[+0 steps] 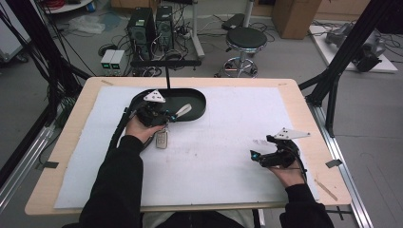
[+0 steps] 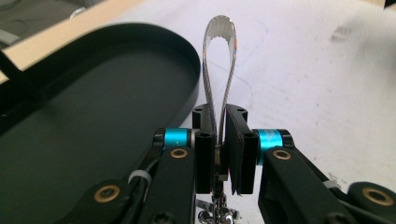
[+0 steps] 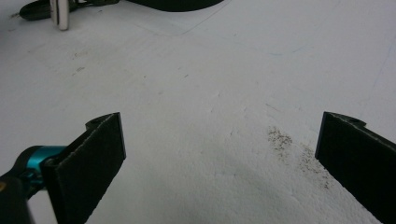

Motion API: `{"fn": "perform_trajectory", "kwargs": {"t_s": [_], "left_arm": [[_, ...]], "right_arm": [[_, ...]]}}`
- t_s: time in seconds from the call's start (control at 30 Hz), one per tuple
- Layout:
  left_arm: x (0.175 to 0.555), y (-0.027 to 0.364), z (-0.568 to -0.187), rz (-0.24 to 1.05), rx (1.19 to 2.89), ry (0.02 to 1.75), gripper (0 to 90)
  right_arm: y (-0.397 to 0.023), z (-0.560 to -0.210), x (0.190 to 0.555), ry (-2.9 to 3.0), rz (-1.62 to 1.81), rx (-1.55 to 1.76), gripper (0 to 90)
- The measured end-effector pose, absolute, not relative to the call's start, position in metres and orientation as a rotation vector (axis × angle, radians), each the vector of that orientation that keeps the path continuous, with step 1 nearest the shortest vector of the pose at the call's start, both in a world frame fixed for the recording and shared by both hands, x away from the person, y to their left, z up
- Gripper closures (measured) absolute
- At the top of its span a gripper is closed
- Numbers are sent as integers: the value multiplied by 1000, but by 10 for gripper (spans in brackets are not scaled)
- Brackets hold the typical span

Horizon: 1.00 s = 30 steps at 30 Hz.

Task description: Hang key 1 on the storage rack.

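Left gripper (image 2: 219, 140): jaws pinching the white strap loop (image 2: 219, 56) of a key fob (image 1: 162, 139), which is hanging below it beside the black tray (image 1: 190, 97). Right gripper (image 1: 256, 156): jaws standing wide apart with nothing between them, hovering over the white mat (image 1: 214, 156), well apart.

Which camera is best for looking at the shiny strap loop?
The left gripper view: the strap loop stands close and sharp, pinched between the left hand-held gripper's jaws beside the black tray. The high view shows it small and pale over the tray. The right gripper view shows no loop I can make out.
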State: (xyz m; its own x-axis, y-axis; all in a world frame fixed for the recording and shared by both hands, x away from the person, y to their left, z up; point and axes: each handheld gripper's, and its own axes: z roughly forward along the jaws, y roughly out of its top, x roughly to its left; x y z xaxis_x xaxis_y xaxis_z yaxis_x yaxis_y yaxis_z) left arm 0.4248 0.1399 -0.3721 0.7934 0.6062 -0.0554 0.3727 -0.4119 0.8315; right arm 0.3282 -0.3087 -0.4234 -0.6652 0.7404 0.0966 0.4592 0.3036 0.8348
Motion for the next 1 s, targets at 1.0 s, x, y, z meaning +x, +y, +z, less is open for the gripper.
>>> {"fn": "perform_trajectory", "kwargs": {"t_s": [1.0], "left_arm": [[451,137,-312,383,1954,684,820]], "right_arm": [[-307,-424,325,2263,1293,1051,8]]}}
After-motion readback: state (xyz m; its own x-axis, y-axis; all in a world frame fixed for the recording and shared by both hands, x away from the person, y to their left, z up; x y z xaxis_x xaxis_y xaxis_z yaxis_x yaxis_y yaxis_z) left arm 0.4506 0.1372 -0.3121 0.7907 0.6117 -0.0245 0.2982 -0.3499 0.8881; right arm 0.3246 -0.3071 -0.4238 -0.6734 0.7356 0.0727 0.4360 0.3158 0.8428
